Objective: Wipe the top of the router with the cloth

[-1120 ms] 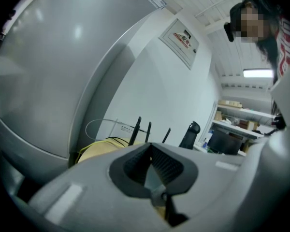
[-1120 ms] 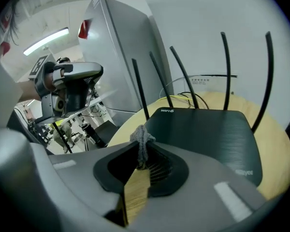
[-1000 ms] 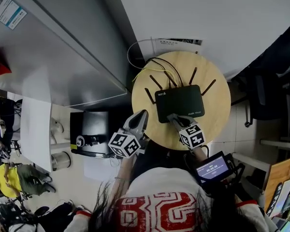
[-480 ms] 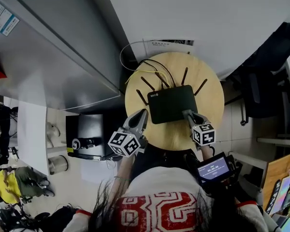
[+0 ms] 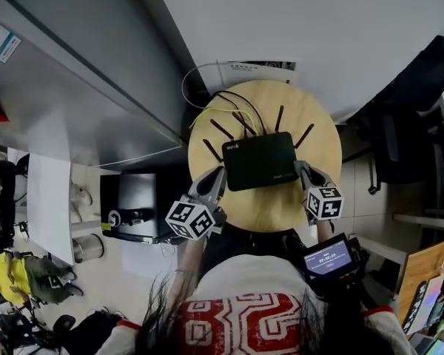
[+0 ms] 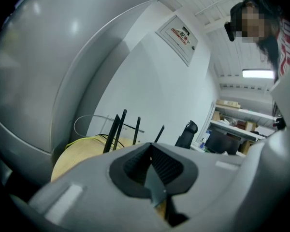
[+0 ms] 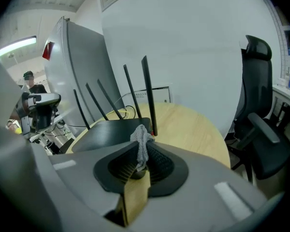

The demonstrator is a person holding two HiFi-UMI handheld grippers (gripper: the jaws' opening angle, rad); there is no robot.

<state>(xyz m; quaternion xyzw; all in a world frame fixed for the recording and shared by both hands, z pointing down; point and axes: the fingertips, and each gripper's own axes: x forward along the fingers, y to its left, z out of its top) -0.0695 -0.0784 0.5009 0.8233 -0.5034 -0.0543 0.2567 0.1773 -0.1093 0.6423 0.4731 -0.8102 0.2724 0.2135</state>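
Viewing from head: round wooden table (image 5: 275,207) seen from steeply above, black router (image 5: 260,160) flat near its middle.
Router antennas: fanned out along the far edge, pointing away from the person.
Cables: yellow and black leads (image 5: 229,108) run off the table's far-left side.
Left gripper, head view: left gripper (image 5: 215,174) sits at the near-left table edge, just beside the router's near-left corner, off the router.
Right gripper, head view: right gripper (image 5: 304,171) is at the router's right near corner; cloth too small to make out here.

Left gripper view, jaws: pressed together, nothing between them (image 6: 152,170).
Left gripper view, ahead: table edge (image 6: 77,153) and upright antennas (image 6: 117,129) beyond the tips, white wall behind.

Right gripper view, jaws: right gripper (image 7: 141,153) clamped on the grey cloth (image 7: 141,140), a tuft bunched up above the tips.
Cloth vs router: cloth is right at the router's (image 7: 111,129) near-right edge; contact with the top can't be confirmed.
Right gripper view, rest: bare table wood (image 7: 193,129) to the right, black office chair (image 7: 258,115) past it.
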